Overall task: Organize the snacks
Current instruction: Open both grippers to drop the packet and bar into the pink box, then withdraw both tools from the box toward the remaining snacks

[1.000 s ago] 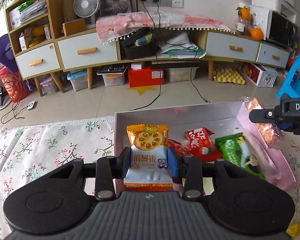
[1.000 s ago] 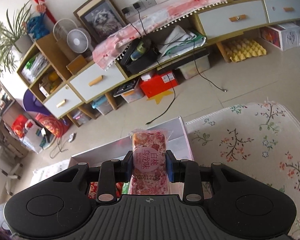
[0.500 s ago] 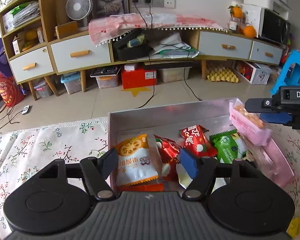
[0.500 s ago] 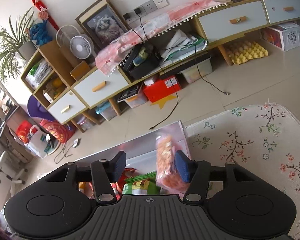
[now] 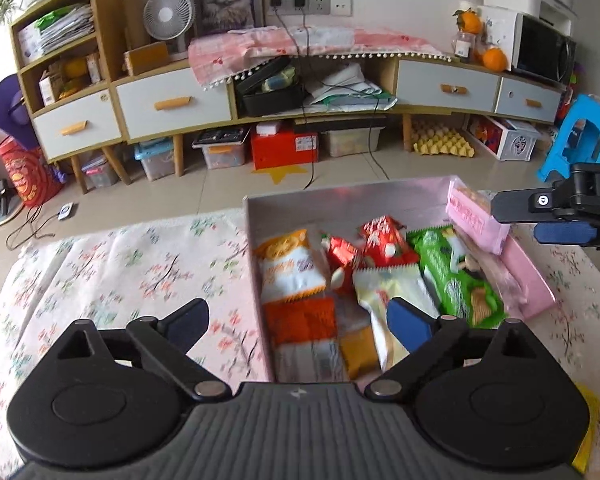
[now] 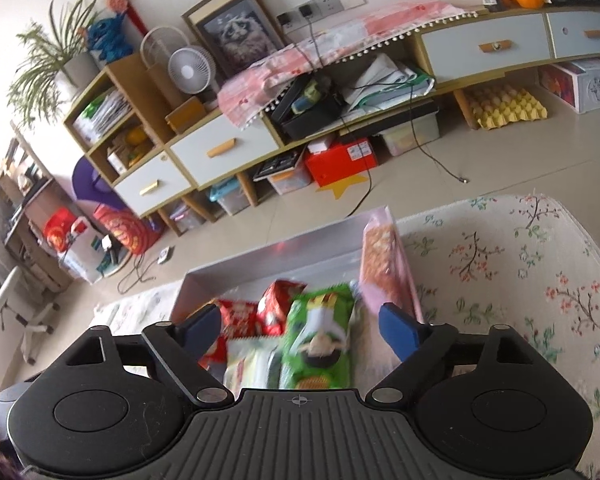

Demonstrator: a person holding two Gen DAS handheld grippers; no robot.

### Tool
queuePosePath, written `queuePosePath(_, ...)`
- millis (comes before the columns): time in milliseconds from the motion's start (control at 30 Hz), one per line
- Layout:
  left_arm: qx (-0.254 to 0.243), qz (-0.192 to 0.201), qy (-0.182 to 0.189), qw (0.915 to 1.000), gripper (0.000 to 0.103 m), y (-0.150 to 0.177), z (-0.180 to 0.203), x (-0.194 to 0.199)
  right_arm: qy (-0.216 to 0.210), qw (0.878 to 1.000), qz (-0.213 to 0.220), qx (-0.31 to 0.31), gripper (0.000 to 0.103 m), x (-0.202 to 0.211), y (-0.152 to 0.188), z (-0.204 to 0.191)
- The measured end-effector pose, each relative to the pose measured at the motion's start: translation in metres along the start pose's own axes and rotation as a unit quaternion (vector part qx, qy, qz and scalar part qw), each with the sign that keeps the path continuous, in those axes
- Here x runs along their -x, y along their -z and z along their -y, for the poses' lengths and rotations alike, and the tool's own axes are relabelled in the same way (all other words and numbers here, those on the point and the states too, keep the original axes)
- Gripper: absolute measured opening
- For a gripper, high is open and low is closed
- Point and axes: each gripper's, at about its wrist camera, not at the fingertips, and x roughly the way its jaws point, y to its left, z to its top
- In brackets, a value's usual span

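Pink bar (image 6: 384, 264) is seen leaning on box (image 5: 340, 204) wall, ahead of right gripper (image 6: 300, 326). Both jaw pairs are opening, nothing held; left gripper (image 5: 296, 314) is nearer the orange packet (image 5: 290, 266).

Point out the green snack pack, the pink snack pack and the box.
green snack pack (image 6: 320, 336): right wrist view, middle of its front.
pink snack pack (image 5: 474, 218): left wrist view, its pink face.
box (image 5: 340, 204): left wrist view, far inner wall.
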Motion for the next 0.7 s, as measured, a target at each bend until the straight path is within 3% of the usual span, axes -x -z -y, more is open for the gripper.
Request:
queuePosePath(400,0.027,-0.028,-0.029,0.9988,0.100,0.027,-0.014,0.030,0.018,0.997,-0.033,0.061,0.093,0.030,0.036,-0.034)
queuePosePath(700,0.084,-0.071,-0.038,0.9932,0.101,0.056,-0.026,0.043,0.013,0.997,-0.049,0.057,0.093,0.049,0.062,-0.040)
